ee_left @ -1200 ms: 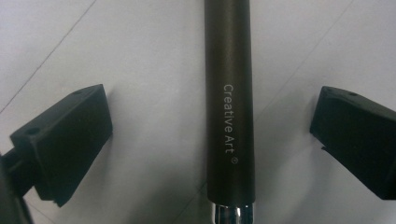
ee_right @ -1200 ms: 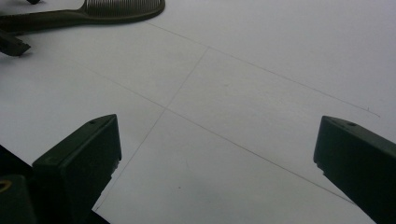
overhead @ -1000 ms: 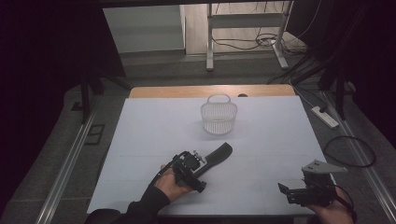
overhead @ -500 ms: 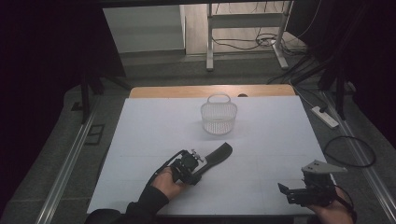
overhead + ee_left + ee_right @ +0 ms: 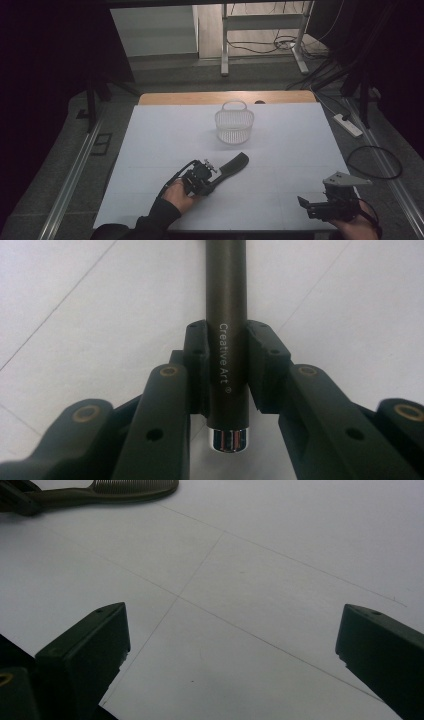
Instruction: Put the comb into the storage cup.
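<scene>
A dark hairbrush (image 5: 234,165) lies on the white table (image 5: 300,140), its head pointing up and to the right. My left gripper (image 5: 214,176) holds its handle. In the left gripper view the jaws have just been closing, and both pads now press on the brown handle (image 5: 227,300), which is printed "Creative Art" and has a chrome end cap. That gripper (image 5: 227,370) is shut on it. My right gripper (image 5: 306,205) hovers near the front right corner of the table. Its jaws (image 5: 232,630) are open with nothing between them. The brush head (image 5: 130,487) shows far off in the right gripper view.
A white wire basket (image 5: 234,125) with a handle stands upright at the middle back of the table, beyond the brush. Table legs and cables lie on the floor behind. A power strip (image 5: 347,125) lies on the floor to the right.
The left gripper has shifted slightly along the brush handle and its jaws have closed onto it. The right hand has stayed still.
</scene>
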{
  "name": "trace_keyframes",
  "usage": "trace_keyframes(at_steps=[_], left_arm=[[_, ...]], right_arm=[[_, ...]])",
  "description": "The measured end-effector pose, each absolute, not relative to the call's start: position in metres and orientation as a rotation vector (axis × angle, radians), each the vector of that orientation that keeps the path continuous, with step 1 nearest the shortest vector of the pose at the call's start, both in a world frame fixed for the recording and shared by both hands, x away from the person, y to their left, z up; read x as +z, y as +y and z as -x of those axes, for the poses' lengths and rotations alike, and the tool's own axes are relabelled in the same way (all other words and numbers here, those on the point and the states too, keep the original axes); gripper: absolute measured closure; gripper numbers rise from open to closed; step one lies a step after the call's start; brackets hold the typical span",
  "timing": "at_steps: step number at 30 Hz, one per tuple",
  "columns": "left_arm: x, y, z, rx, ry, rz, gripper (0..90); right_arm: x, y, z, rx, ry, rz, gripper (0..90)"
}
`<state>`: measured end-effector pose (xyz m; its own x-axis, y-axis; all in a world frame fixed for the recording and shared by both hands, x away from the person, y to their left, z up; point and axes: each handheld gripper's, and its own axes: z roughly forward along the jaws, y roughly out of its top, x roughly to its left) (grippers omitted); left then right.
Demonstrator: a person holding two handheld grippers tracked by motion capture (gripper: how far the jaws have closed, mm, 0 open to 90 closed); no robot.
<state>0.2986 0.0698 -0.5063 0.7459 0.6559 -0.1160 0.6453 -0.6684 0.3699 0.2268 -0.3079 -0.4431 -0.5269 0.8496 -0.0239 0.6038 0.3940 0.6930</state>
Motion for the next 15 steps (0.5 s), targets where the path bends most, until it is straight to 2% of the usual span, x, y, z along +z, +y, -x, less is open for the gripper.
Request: trace_keyframes(at_steps=[15], left_arm=[[-0.489,0.076,-0.295,0.064,0.939,-2.455,72.4]], right_arm=[[-0.443,-0.308,-0.227,0.900,2.282,-1.256,1.1]])
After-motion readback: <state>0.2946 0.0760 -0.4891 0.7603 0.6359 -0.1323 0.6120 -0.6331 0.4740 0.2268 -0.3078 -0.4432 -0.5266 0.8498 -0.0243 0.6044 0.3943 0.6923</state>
